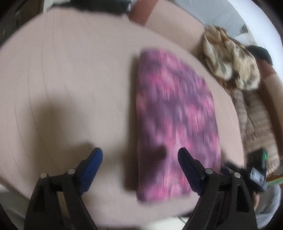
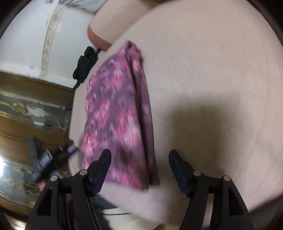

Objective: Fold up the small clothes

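Pink-purple cloth point(image 1: 176, 122) lies folded flat on the beige bed point(image 1: 70, 70). Left gripper point(image 1: 140, 155) and right gripper point(image 2: 139, 157) hover spread, empty, likely done with this fold.

The pink sheet point(image 1: 70, 79) covers the bed as a flat surface with faint creases. A red-brown band point(image 1: 139, 14) runs along its far edge. A crumpled tan patterned cloth point(image 1: 230, 62) lies at the right side of the sheet, touching a beige knit piece point(image 1: 253, 115) nearer the camera. A dark item point(image 1: 260, 51) sits behind the tan cloth; detail is blurred. In the right wrist view, a black cloth point(image 2: 84, 65) hangs at the bed edge. A white wall point(image 2: 26, 35) with a patterned trim strip point(image 2: 51, 35) stands behind it. Brown wooden furniture point(image 2: 26, 88) with glossy panels stands below the wall.
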`<state>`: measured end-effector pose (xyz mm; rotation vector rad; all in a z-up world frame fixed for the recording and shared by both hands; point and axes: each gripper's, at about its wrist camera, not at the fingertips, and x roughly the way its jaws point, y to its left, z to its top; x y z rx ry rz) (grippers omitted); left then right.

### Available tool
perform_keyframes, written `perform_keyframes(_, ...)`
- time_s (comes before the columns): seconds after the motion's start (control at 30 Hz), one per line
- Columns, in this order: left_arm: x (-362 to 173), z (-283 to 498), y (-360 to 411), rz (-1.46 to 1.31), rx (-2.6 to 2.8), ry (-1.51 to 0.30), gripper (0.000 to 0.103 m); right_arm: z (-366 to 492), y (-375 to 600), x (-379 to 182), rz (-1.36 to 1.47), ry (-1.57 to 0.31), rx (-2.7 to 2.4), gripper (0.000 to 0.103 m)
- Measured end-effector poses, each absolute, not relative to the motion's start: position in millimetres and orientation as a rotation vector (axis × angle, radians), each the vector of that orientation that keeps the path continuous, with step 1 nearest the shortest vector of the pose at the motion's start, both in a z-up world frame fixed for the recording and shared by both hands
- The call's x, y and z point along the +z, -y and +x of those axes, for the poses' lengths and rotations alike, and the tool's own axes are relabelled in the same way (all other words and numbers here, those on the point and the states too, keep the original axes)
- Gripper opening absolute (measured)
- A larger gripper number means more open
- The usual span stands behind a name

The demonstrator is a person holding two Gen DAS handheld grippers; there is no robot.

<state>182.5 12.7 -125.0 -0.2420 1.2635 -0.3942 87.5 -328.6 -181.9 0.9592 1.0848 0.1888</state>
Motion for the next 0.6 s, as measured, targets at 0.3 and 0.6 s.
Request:
perform_keyframes(0.3,-141.2,169.1,6.3,-0.262,-0.453,-1.285,0.018,90.5,315.7,-197.5,0.962,-1.124,0.206,0.031)
perform_keyframes(0.6,-132.9,156.6,-14.3,-0.247,-0.362,-1.237,0.030,73.0,316.4,-194.8,0.866,-1.147,0.146,0.014)
